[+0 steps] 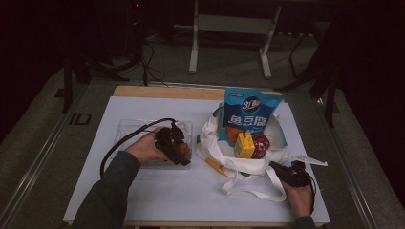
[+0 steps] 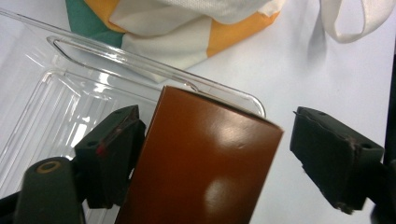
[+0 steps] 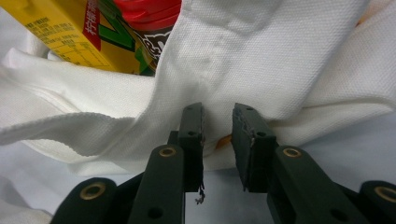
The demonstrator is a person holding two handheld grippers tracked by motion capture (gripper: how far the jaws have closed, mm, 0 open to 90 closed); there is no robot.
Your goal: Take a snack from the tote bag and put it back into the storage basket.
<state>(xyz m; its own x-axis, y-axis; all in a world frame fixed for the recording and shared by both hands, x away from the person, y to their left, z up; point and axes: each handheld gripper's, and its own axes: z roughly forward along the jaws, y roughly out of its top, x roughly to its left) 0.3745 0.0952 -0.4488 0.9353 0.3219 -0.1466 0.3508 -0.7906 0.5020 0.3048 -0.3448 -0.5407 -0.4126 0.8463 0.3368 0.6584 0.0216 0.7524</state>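
Looking down from the high view, a white sheet [image 1: 157, 191] covers the table. The left gripper [image 1: 177, 149] sits over a clear plastic tray [image 1: 129, 128] left of centre, held by the left hand [image 1: 145, 147]. A brown box [image 1: 183, 150] lies at the tray's right end, under the gripper's tip. Right of the tray stands a white cloth bag [image 1: 224, 157] holding a blue snack pouch [image 1: 250, 114], a yellow drink carton [image 1: 244, 145] and a can with a red top [image 1: 261, 145]. The right gripper [image 1: 278, 168] meets the bag's near right edge, and the right hand [image 1: 298, 193] grips it from below. A bag strap [image 1: 253, 191] loops across the sheet.

The left gripper view shows the brown box [image 2: 201, 163] between the two jaws. The jaws stand spread: the right jaw is clearly apart from the box, the left jaw just beside its edge. The box lies over the tray's rim [image 2: 154, 70], with the bag's orange and green underside [image 2: 187, 42] beyond.

The right gripper view shows the jaws standing close together, with a fold of the white bag [image 3: 261, 56] between them. Whether the pads [image 3: 194, 135] actually press the cloth cannot be told. The yellow carton [image 3: 70, 32] and red-topped can [image 3: 149, 14] show above the cloth.
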